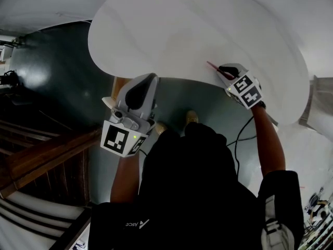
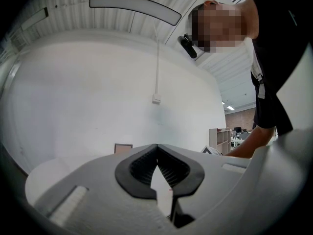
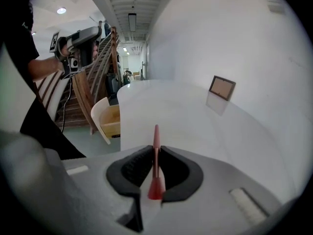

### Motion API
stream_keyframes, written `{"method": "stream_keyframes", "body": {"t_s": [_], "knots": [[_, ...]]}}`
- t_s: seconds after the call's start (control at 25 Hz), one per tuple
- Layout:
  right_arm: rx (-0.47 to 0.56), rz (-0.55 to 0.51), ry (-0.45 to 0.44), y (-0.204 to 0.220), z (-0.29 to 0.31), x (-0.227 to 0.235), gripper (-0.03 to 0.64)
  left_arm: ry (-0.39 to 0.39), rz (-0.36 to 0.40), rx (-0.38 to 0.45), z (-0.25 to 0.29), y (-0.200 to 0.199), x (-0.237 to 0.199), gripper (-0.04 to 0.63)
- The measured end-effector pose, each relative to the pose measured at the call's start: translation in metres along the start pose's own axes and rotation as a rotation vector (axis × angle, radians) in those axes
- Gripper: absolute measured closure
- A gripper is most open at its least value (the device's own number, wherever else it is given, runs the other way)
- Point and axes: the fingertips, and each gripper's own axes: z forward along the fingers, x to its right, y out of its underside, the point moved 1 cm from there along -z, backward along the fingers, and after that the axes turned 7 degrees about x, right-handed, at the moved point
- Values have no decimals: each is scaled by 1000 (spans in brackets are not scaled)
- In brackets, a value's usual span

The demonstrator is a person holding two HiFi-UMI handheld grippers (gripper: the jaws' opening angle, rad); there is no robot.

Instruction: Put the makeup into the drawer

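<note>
A slim red makeup pencil [image 1: 213, 66] lies at the near right edge of the white round table [image 1: 182, 30]. My right gripper [image 1: 221, 70] is shut on it. In the right gripper view the pencil [image 3: 156, 133] stands pinched between the black pads [image 3: 139, 168], its tip poking out past the right gripper [image 3: 156, 150]. The open drawer [image 3: 110, 120], wood inside with a white front, hangs under the table's left side. My left gripper [image 1: 149, 80] is held in the air near that side. In its own view the left gripper [image 2: 157, 147] is shut with nothing in it.
A small brown frame [image 3: 222, 87] leans on the white wall behind the table. A wooden staircase [image 1: 41, 155] runs along the left. A black cable [image 1: 240, 134] trails over the grey floor by my right arm.
</note>
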Motion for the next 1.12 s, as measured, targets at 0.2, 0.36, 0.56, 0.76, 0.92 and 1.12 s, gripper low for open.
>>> {"method": "stream_keyframes", "body": {"t_s": [0.2, 0.36, 0.56, 0.76, 0.92, 1.12], "knots": [[173, -5, 65, -39, -14, -19, 566, -11, -1, 7, -12, -1, -4, 584], [327, 2, 91, -80, -29, -44, 566, -24, 2, 18, -24, -6, -10, 584], [502, 14, 93, -134, -47, -78, 566, -60, 8, 23, -45, -10, -21, 584], [610, 35, 30, -183, -47, -121, 566, -104, 19, 28, -74, -17, -39, 584], [658, 26, -30, -215, -38, -154, 566, -147, 28, 30, -103, -19, -54, 584], [673, -13, -94, -243, -19, -194, 566, -201, 26, 47, -143, -24, -79, 584]]}}
